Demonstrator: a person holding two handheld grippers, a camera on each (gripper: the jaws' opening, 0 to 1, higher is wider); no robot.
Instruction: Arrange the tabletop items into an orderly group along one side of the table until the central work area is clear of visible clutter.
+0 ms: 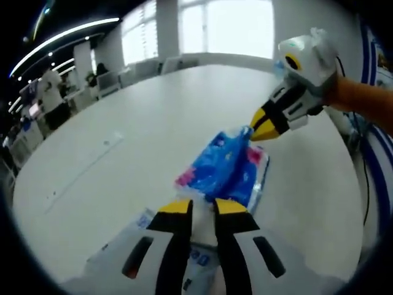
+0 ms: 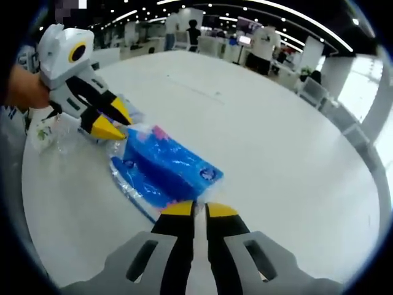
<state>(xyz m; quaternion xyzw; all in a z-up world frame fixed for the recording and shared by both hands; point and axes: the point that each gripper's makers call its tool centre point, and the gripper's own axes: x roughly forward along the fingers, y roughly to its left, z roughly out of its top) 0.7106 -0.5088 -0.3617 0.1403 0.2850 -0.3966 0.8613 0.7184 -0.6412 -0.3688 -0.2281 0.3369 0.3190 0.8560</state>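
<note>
We hold the blue plastic-wrapped tissue pack point(image 1: 228, 166) lengthwise between us: left gripper point(image 1: 203, 209) and right gripper point(image 2: 199, 210) clamp opposite ends.

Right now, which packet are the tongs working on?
The blue packet with pink print: right tongs pinch its wrap, left tongs sit at its far end. The white packet lies aside.

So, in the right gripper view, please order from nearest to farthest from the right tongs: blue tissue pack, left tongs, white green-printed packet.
1. Blue plastic-wrapped tissue pack, directly at the right tongs.
2. Left tongs, at the pack's far end, left.
3. White green-printed packet, beyond them, at the left edge of the table.
</note>
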